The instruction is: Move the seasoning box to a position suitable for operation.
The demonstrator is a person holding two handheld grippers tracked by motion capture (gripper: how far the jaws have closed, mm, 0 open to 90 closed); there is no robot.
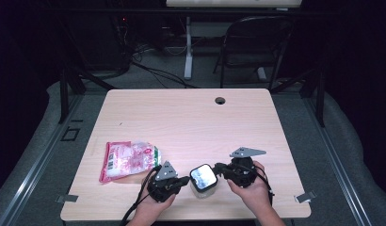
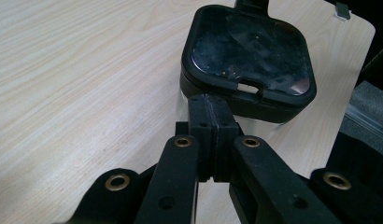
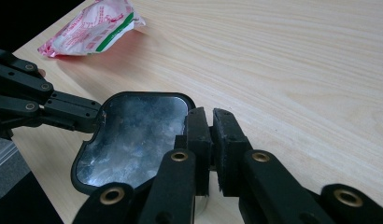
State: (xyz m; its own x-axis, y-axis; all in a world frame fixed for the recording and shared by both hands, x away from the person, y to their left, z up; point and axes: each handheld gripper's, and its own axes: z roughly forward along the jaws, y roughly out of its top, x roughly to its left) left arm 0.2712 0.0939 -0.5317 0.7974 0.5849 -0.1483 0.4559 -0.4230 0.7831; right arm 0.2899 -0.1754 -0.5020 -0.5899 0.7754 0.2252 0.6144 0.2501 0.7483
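Now we see a squarish clear container with a black-rimmed lid [image 1: 203,177] at the table's [image 1: 191,117] six o'clock edge, between our left gripper [image 1: 185,180] and right gripper [image 1: 218,166], both closed and empty; snack packet [image 1: 129,160] at nine o'clock.

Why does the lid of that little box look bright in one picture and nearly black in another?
In the high view the box lid mirrors light from above and shines pale, while the room behind the table lies in darkness. In the left gripper view the lid catches little light and looks dark and smudged. In the right gripper view it shows a patchy silvery glare, and the pink packet casts a reddish tint on the wood.
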